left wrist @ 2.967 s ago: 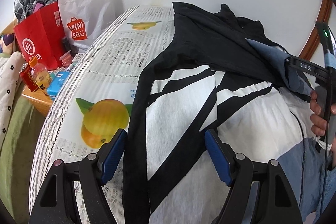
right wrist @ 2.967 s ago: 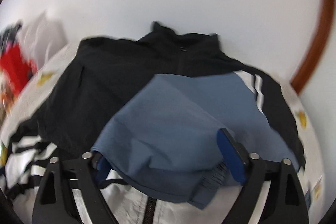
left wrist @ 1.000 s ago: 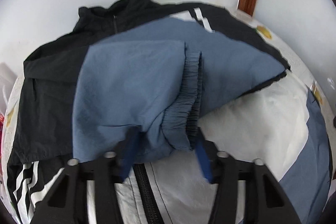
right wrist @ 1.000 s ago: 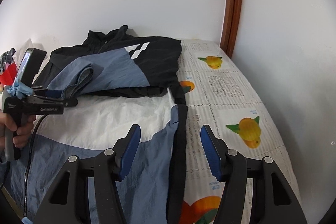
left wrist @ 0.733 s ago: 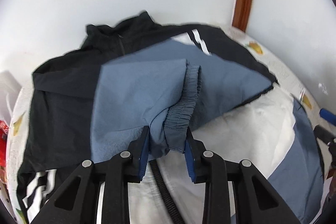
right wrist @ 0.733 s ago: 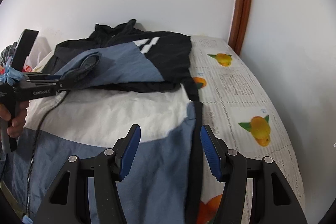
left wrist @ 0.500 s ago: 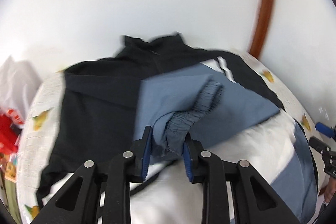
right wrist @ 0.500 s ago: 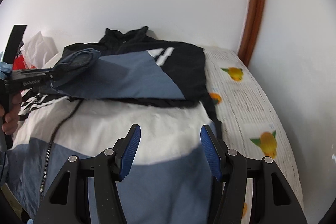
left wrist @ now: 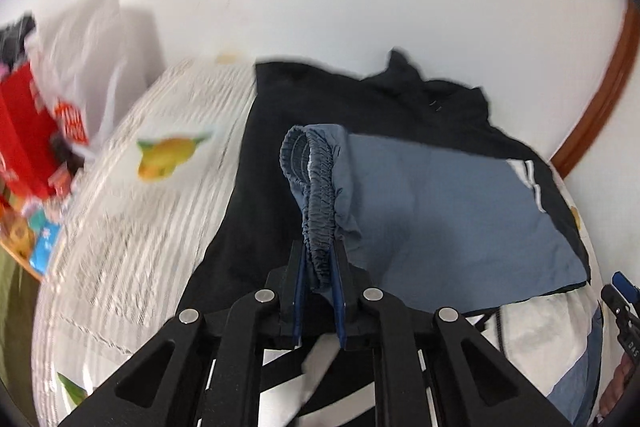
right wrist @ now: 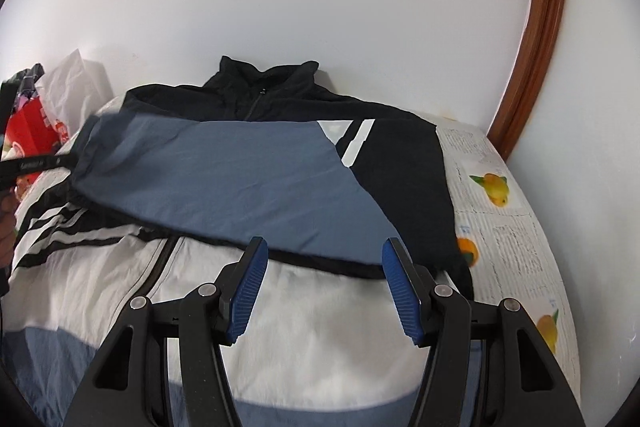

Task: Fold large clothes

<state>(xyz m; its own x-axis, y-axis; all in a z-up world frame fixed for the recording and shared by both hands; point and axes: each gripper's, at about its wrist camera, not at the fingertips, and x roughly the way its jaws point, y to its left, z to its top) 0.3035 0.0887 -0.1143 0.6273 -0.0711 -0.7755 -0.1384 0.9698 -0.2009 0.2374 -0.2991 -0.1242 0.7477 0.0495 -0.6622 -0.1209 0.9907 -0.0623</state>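
Observation:
A large jacket (right wrist: 400,167) in black, blue and white lies spread on the bed, collar toward the wall. Its blue sleeve (right wrist: 240,179) stretches across the chest to the left. In the left wrist view my left gripper (left wrist: 318,255) has its jaws closing, and the pads pinch the gathered elastic cuff (left wrist: 316,187) of that sleeve, held up over the black shoulder panel (left wrist: 320,99). My right gripper (right wrist: 325,245) hovers open over the white body panel (right wrist: 280,327), at the sleeve's lower edge, with nothing between its fingers.
The bedcover (left wrist: 120,227) with a fruit print shows bare at the left and right (right wrist: 500,227) of the jacket. A red bag (left wrist: 20,139) and a white bag (left wrist: 88,39) stand at the far left. A wooden door frame (right wrist: 536,47) rises at the right against the white wall.
The left gripper closed on the cuff and carried the sleeve leftward across the jacket. The right gripper swung left from the jacket's right edge to over its body and stayed open.

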